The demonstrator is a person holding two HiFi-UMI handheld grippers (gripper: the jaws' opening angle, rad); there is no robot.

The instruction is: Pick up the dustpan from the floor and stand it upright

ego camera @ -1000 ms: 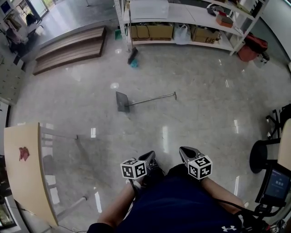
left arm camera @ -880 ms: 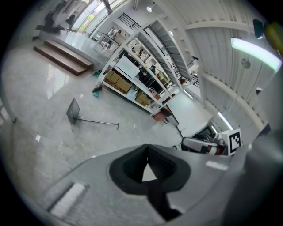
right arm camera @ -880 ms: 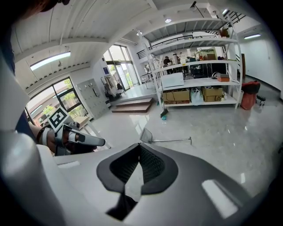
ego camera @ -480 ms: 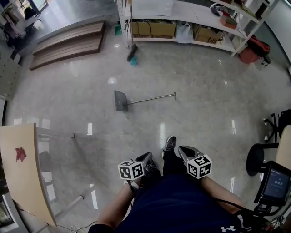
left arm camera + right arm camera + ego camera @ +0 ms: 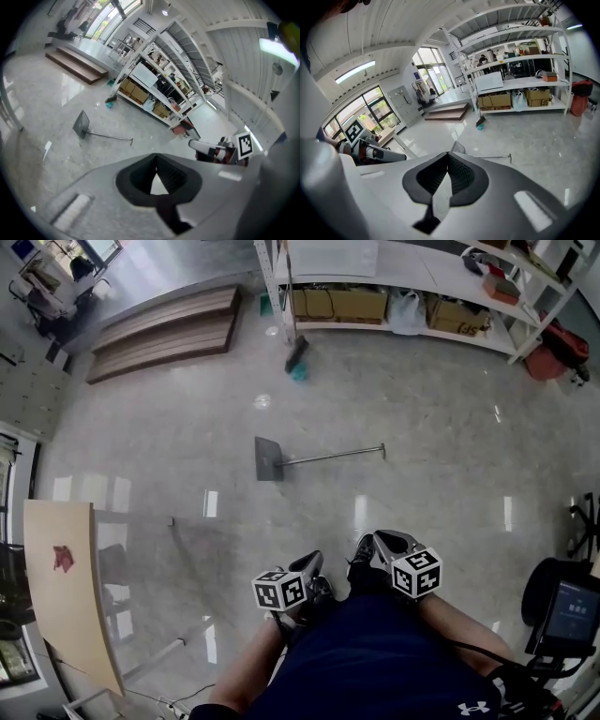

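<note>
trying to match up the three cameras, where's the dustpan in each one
Head view: the dustpan lies flat on the floor just above centre, handle running right.
Left gripper view: the dustpan is left of centre, on the floor.
Right gripper view: the dustpan is at centre, pan partly hidden.
Shared landmark: the broom head by the white shelves, beyond it.

Dustpan [image 5: 458, 147]: in the right gripper view, the pan's near part is hidden behind the right gripper [image 5: 447, 159] body.
Shelving unit [image 5: 412, 273]: upper tiers cut off by the head view's top edge.
Screen [image 5: 569, 610]: cropped at the right edge.
Red item [image 5: 63, 558] on table [image 5: 70, 615]: too small to identify.
</note>
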